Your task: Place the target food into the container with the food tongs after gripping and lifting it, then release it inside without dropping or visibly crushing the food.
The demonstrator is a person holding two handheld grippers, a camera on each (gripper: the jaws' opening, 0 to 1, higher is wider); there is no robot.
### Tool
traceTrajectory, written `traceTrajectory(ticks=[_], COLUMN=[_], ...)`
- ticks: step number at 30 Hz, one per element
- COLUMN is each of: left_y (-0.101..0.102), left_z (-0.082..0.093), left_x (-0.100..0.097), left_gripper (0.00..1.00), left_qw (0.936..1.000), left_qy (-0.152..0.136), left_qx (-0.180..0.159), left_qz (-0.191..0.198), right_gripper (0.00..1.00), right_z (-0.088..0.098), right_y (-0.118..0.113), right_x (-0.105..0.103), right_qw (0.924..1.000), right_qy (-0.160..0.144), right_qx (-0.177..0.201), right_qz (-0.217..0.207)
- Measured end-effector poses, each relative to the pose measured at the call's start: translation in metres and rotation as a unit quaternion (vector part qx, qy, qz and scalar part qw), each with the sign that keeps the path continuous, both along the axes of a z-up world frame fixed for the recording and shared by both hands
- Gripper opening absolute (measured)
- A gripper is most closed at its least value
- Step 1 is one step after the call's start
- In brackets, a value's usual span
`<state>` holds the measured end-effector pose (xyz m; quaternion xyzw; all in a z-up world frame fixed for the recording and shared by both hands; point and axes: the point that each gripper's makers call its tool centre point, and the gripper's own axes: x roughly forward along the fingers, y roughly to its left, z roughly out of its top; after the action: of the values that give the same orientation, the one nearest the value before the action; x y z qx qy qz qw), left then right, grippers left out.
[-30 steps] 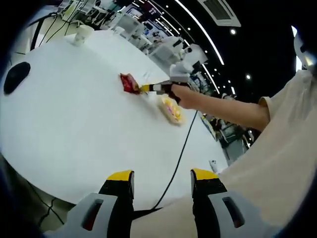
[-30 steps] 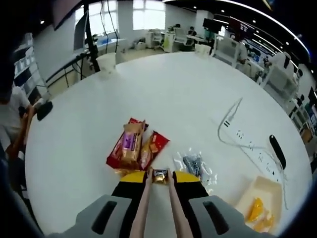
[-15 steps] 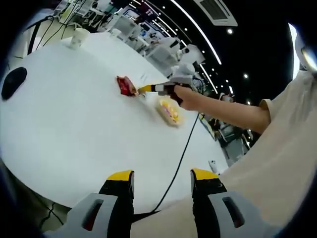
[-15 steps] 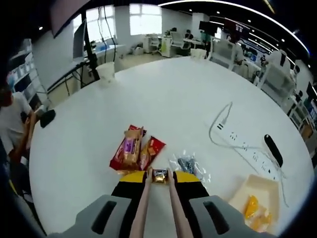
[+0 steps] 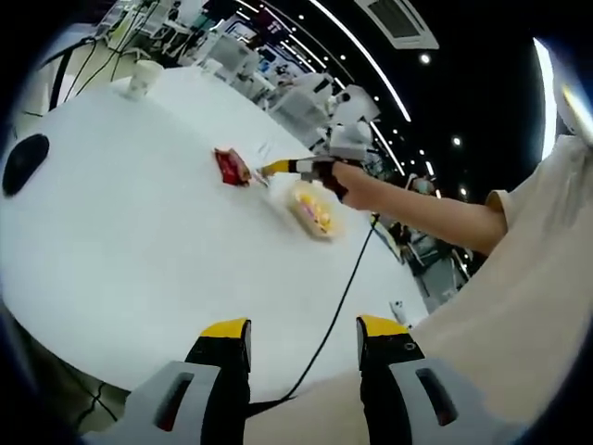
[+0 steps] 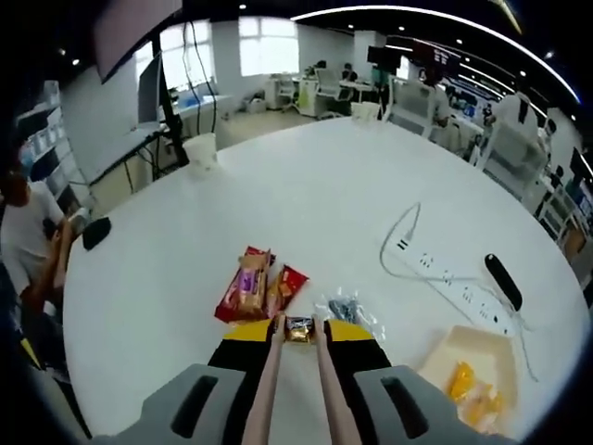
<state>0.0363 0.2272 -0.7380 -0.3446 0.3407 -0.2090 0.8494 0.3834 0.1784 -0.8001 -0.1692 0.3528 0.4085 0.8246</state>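
Note:
My right gripper (image 6: 297,332) is shut on a pair of pale food tongs (image 6: 269,389). The tong tips pinch a small wrapped snack (image 6: 298,328), held in the air above the white table (image 6: 306,195). Below and beyond it lie red snack packets (image 6: 259,287) and a clear bag of dark pieces (image 6: 345,309). The beige container (image 6: 482,348) with yellow food (image 6: 460,380) sits at lower right. In the left gripper view, my left gripper (image 5: 304,338) stands open and empty near the table's edge. Far off there, the right gripper (image 5: 295,167) hovers between the packets (image 5: 232,167) and the container (image 5: 310,209).
A white power strip (image 6: 445,278) with its cord and a black remote (image 6: 500,281) lie right of centre. A paper cup (image 6: 201,148) and a black mouse (image 6: 95,232) are on the left side. A black cable (image 5: 343,297) crosses the table's edge. A person (image 6: 23,250) sits at left.
The right gripper has risen with the tongs and the wrapped snack, so the packets and container look smaller and further below. The left gripper stays open and still.

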Motion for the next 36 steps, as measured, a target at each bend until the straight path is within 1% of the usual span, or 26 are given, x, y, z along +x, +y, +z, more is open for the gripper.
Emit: traceTrajectory(ticks=[7, 13, 16, 18, 20, 25, 30, 32, 36], left_y=[-0.004, -0.004, -0.002, -0.002, -0.003, -0.005, -0.005, -0.007, -0.009], left_z=[0.005, 0.008, 0.012, 0.014, 0.015, 0.019, 0.021, 0.022, 0.023], left_x=[-0.001, 0.000, 0.002, 0.002, 0.002, 0.002, 0.001, 0.000, -0.001], left_gripper=[0.45, 0.44, 0.44, 0.44, 0.44, 0.44, 0.44, 0.44, 0.44], left_qw=[0.9999, 0.9996, 0.9994, 0.9993, 0.9991, 0.9985, 0.9984, 0.9983, 0.9981], left_qy=[-0.010, -0.019, -0.026, -0.029, -0.031, -0.039, -0.042, -0.044, -0.047], left_qx=[0.006, 0.014, 0.017, 0.019, 0.022, 0.028, 0.029, 0.030, 0.030], left_qz=[-0.009, -0.016, -0.013, -0.013, -0.016, -0.024, -0.024, -0.024, -0.025], right_gripper=[0.20, 0.20, 0.20, 0.20, 0.20, 0.20, 0.20, 0.20, 0.20], right_z=[0.019, 0.037, 0.041, 0.046, 0.046, 0.052, 0.057, 0.062, 0.066], right_y=[0.003, 0.002, 0.000, 0.002, 0.000, -0.004, -0.009, -0.007, -0.010], right_x=[-0.014, -0.020, -0.020, -0.024, -0.024, -0.028, -0.031, -0.034, -0.031], right_qw=[0.9998, 0.9994, 0.9992, 0.9991, 0.9991, 0.9988, 0.9986, 0.9984, 0.9981], right_qy=[-0.009, -0.017, -0.021, -0.021, -0.021, -0.023, -0.025, -0.027, -0.031], right_qx=[0.009, 0.027, 0.029, 0.032, 0.036, 0.042, 0.045, 0.047, 0.051], right_qz=[0.017, 0.017, 0.016, 0.015, 0.013, 0.014, 0.013, 0.014, 0.014])
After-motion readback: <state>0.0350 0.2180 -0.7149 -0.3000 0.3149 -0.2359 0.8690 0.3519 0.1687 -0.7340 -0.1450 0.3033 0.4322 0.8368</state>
